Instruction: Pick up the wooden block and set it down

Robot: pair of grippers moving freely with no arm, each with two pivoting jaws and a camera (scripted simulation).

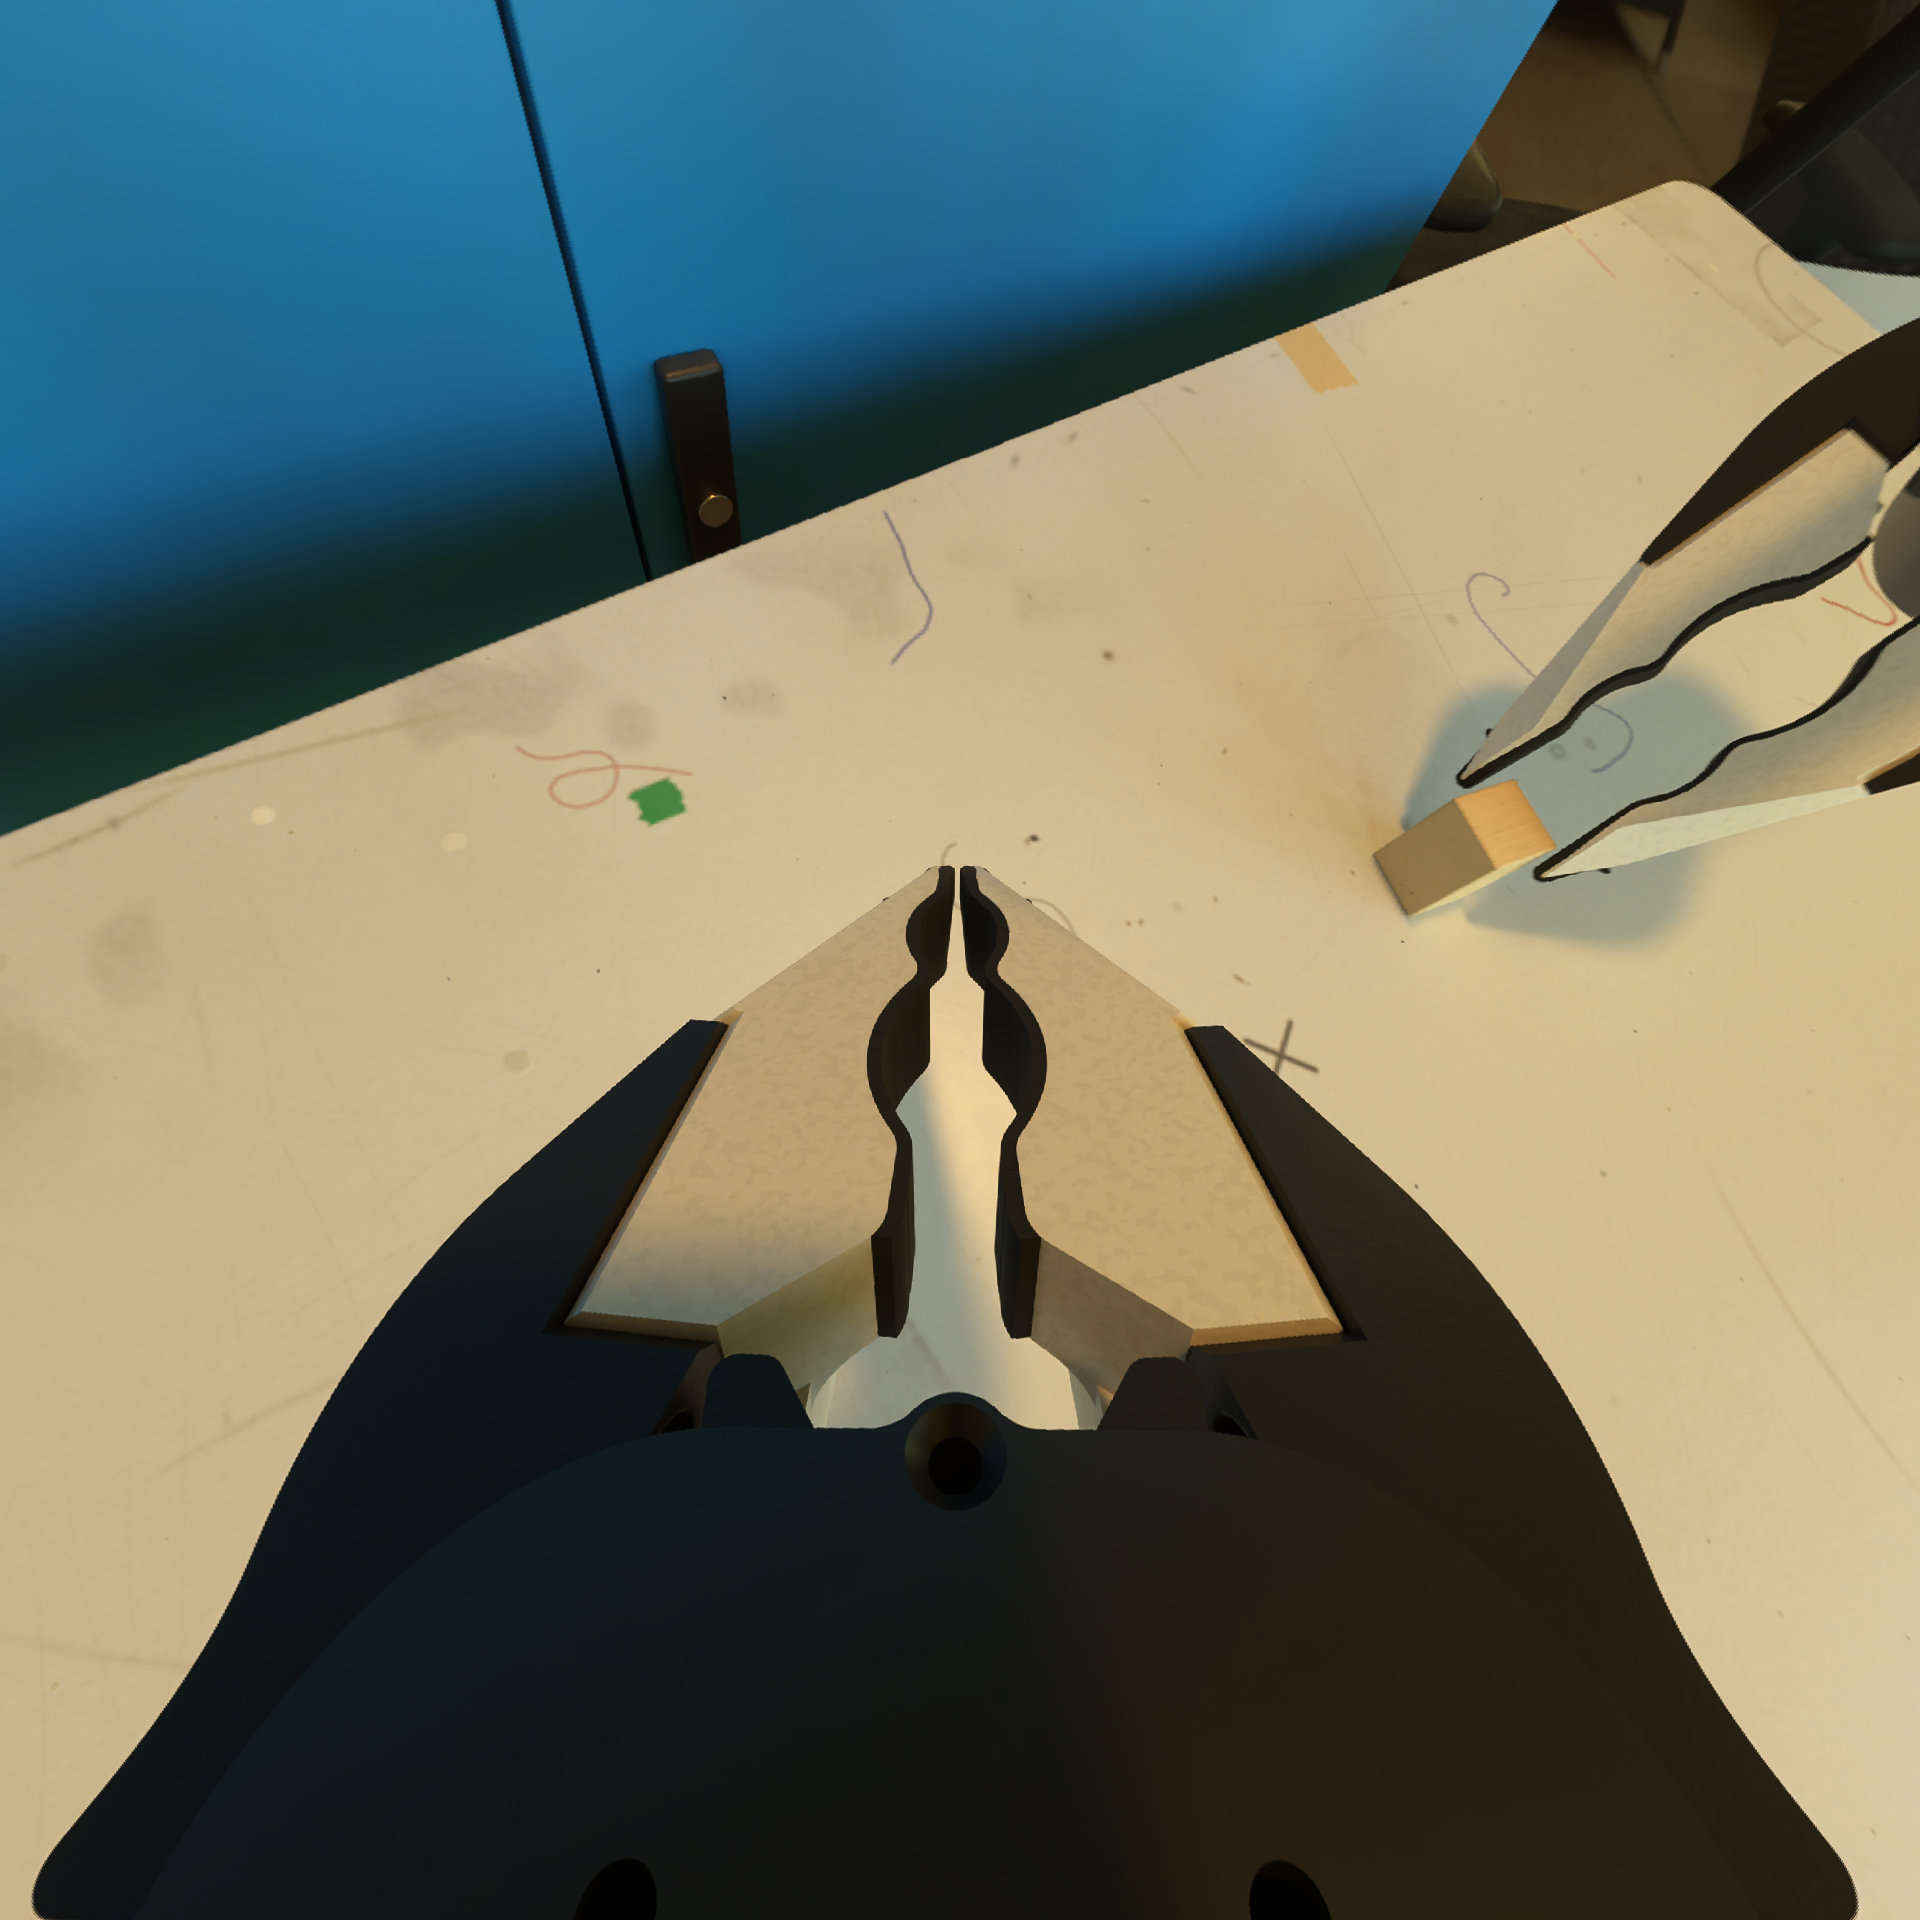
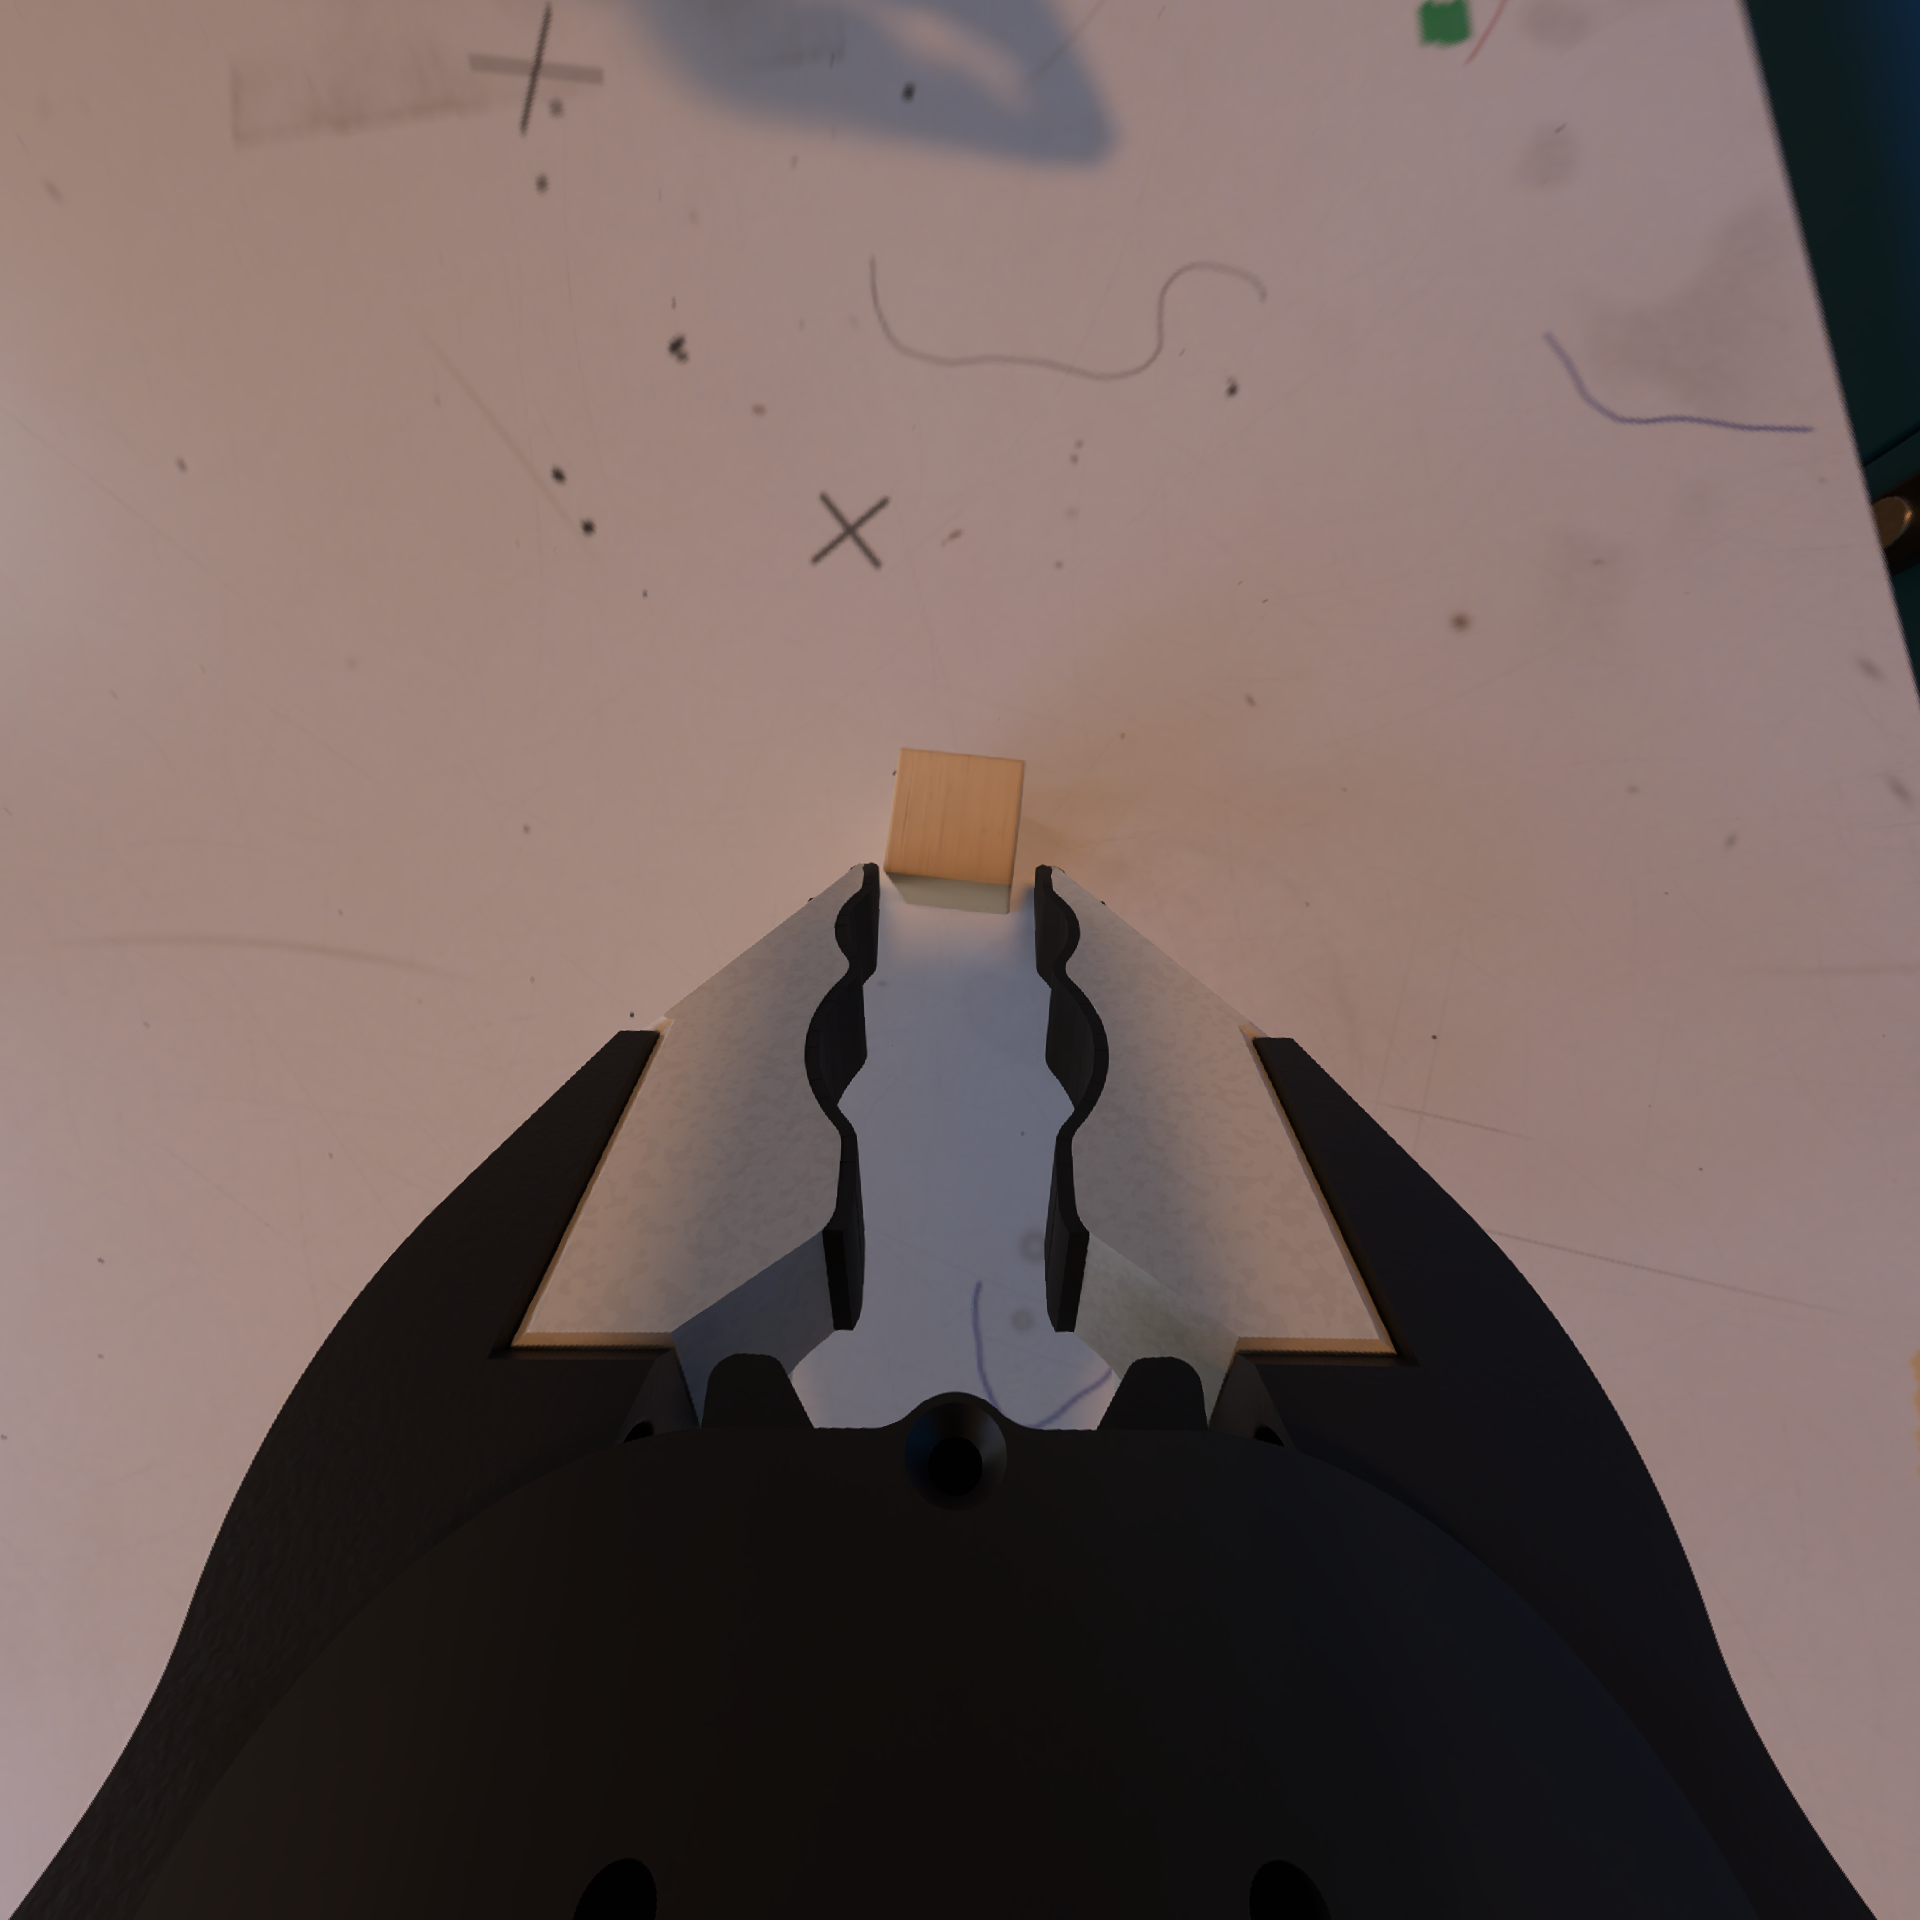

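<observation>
The wooden block (image 2: 954, 826) is seen as a small pale cuboid with a light tan top face, faint grain lines and a paler near side. In the right wrist view it lies on the table (image 2: 312, 727) at the centre of the frame, just beyond the tips of the right gripper (image 2: 954, 883), in line with the gap between them. The right gripper's jaws are held apart a little wider than the block, and nothing is gripped; whether the tips touch the block cannot be told. In the left wrist view the block (image 1: 1460, 844) is found at the right edge of the frame, with the right gripper (image 1: 1507, 821) slanting down to it, its body cut off by the frame edge. The left gripper (image 1: 956, 878) is seen at the centre, its tips drawn almost together, with nothing between them. The block's far side is hidden. A green patch (image 1: 658, 802) is seen left of centre, and a blue cabinet (image 1: 727, 208) fills the upper left.
</observation>
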